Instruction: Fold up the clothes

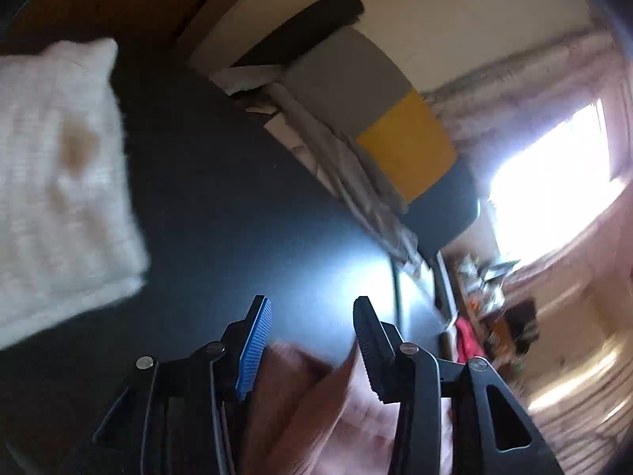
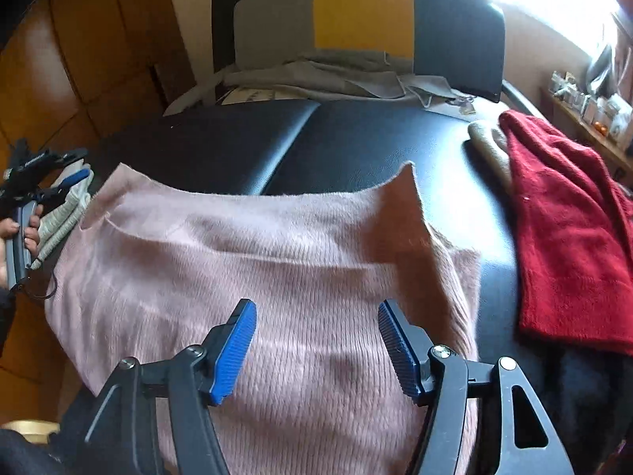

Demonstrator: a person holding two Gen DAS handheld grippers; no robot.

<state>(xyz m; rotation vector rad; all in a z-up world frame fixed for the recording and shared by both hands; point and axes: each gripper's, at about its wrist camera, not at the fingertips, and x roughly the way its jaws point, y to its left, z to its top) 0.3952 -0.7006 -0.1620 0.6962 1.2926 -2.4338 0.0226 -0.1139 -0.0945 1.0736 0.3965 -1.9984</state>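
A pink knit sweater [image 2: 237,261] lies partly folded on the black padded table [image 2: 356,146], its far right corner curled up. My right gripper [image 2: 316,304] hovers open just above it, with nothing pinched between its blue pads. My left gripper [image 1: 312,303] is open too, over the dark table top. An edge of the pink sweater [image 1: 316,396] shows blurred below its fingers, not gripped. In the right wrist view the left gripper [image 2: 77,166] is at the table's left edge, held by a hand [image 2: 27,233], beside a folded white garment [image 2: 67,209], which also shows in the left wrist view [image 1: 59,178].
A red knit garment [image 2: 561,237] lies on the right of the table, a beige piece [image 2: 486,146] beside it. Behind the table stands a grey, yellow and black chair [image 2: 364,16] with grey cloth [image 2: 316,75] piled on it. A cluttered shelf [image 2: 593,111] sits under the bright window.
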